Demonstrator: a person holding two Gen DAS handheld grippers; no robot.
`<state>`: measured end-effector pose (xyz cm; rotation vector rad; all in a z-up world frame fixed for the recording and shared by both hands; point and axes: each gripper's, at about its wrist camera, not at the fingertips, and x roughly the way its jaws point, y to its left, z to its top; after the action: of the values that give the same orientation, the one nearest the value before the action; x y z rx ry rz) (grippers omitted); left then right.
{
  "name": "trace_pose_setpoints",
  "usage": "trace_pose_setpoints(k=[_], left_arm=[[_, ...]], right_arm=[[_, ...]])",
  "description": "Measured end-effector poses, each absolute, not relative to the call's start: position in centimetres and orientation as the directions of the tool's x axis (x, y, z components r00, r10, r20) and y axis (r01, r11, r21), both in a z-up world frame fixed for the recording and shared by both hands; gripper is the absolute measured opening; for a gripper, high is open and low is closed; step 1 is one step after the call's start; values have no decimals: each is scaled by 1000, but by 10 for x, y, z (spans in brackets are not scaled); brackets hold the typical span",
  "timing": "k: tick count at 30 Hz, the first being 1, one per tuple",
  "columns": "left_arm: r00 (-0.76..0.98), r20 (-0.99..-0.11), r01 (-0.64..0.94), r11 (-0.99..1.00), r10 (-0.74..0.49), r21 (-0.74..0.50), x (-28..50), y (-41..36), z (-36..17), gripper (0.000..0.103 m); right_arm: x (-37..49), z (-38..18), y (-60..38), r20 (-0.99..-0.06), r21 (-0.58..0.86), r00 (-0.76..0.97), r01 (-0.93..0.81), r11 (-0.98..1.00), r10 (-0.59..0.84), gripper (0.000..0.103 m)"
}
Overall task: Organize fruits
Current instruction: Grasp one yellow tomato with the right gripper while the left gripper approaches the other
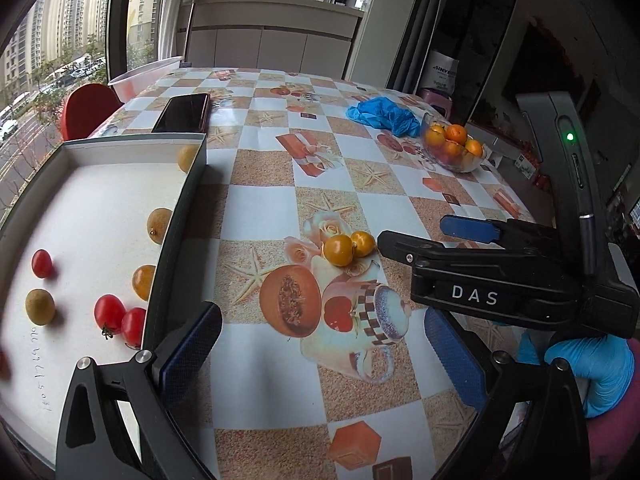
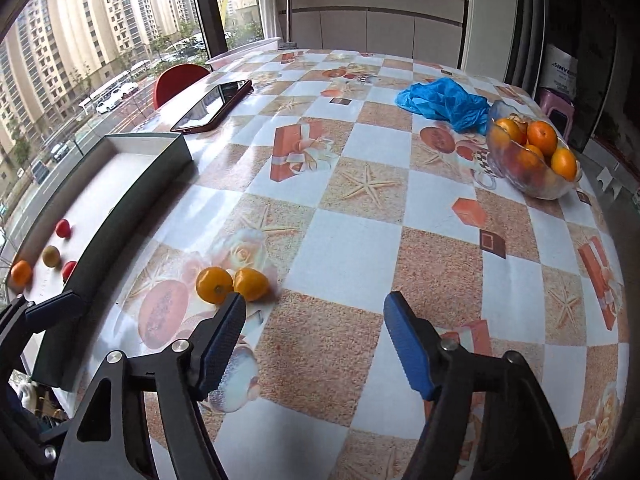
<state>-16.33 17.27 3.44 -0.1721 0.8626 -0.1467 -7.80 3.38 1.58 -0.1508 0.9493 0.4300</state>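
Two yellow cherry tomatoes point(image 1: 347, 248) lie touching on the patterned tablecloth; they also show in the right wrist view point(image 2: 230, 284). A shallow white tray point(image 1: 80, 200) at the left holds red tomatoes point(image 1: 120, 318), brown longans point(image 1: 40, 306) and a yellow tomato point(image 1: 143, 282). My left gripper point(image 1: 316, 344) is open and empty, beside the tray's right wall. My right gripper point(image 2: 314, 336) is open and empty, its left fingertip point(image 2: 234, 312) just in front of the yellow tomatoes. It shows in the left wrist view point(image 1: 416, 236) right of them.
A glass bowl of oranges point(image 2: 532, 160) stands at the far right. A blue crumpled glove point(image 2: 440, 100) lies behind it. A phone point(image 2: 214, 104) lies beyond the tray. A clear plastic bin point(image 1: 144, 76) and a red chair point(image 1: 90, 110) are at the far left.
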Motion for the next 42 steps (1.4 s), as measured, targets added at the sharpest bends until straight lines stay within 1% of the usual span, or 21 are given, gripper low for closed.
trace_pose_setpoints(k=[2,4,9,11,12,13,20,28,31,35,36,37,38,39,41,42], left_arm=[[648,-737,55,977,-190,-204,-171,178,36,102],[651,-735,50,977,-190,-208,-176,183,38,102],[672,-722,44,982,-163,-181,-187,189,46,102],[677,-720,46,986,-150,-161,-189,190,50,102],[680,-719,47,987,-144,-154,-190,191,51,102],[682,-717,48,988,-140,-148,-189,191,53,102],[684,-721,27,991,-114,-131,-181,192,57,102],[663,-743,-7,991,-96,-135,-181,199,51,102],[664,-741,-15,990,-95,-139,-182,201,52,102],[669,-739,-15,992,-85,-127,-181,200,56,102],[669,-738,-11,992,-88,-128,-180,200,57,102],[667,-739,-5,992,-92,-129,-177,198,57,102],[665,-740,1,992,-97,-130,-174,196,57,102],[663,-742,7,992,-101,-129,-171,193,57,102],[662,-742,22,992,-105,-120,-165,185,57,102],[660,-744,29,993,-105,-115,-162,181,57,102]], right_arm=[[-78,12,37,-817,65,492,-442,895,302,74],[-77,10,43,-817,71,482,-461,885,317,71],[-70,9,60,-804,55,495,-490,870,330,69],[-66,11,61,-799,65,496,-490,870,339,62],[-64,11,60,-801,72,491,-489,869,342,53],[-62,10,59,-802,91,479,-491,866,356,52],[-75,8,54,-795,114,456,-533,838,399,52],[-84,4,67,-794,50,465,-591,805,391,52],[-84,4,71,-794,45,462,-603,796,395,52],[-95,3,68,-790,-2,487,-609,793,372,51],[-96,3,65,-789,2,490,-601,799,370,50],[-96,4,62,-787,2,499,-586,810,363,38],[-96,5,58,-784,1,511,-567,824,352,32],[-93,5,53,-783,11,516,-546,838,347,19],[-87,7,41,-781,73,504,-513,855,369,20],[-86,8,35,-779,76,513,-494,866,361,20]])
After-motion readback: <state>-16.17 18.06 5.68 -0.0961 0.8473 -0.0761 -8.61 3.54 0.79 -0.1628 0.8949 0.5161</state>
